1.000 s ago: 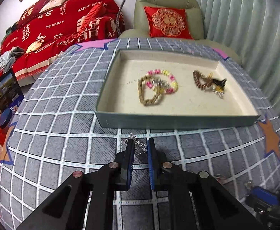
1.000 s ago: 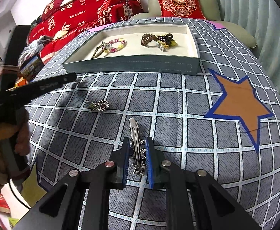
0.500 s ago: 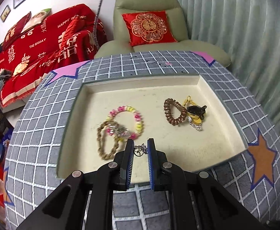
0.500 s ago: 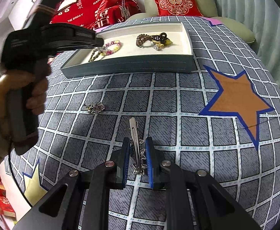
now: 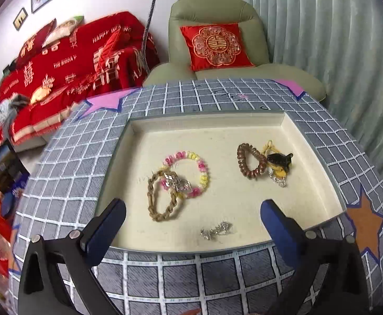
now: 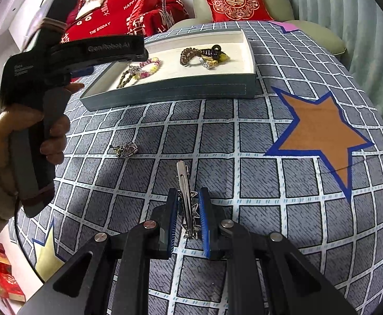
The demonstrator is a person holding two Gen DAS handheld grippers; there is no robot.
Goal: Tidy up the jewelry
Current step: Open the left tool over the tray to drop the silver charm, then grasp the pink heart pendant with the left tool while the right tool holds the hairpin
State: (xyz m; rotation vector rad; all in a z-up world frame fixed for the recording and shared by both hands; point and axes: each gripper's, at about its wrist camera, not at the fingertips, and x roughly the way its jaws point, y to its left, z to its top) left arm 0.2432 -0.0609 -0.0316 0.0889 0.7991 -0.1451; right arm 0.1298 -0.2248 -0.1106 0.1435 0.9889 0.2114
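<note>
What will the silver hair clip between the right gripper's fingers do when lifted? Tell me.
The silver hair clip looks like rigid metal, so it should stay straight. Its smooth, narrow body may slip or pivot between the right gripper pads. Probably light.

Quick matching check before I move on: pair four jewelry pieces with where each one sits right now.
Things:
1. silver charm
2. hair clip
3. heart pendant
4. brown bead bracelet

Places:
A. on the tablecloth, outside the tray
B. between the right gripper's fingers
C. near the tray's front wall, between the open left gripper's fingers, untouched
D. right part of the tray, beside a black claw clip

Pairs: 1-C, 2-B, 3-A, 4-D
</note>
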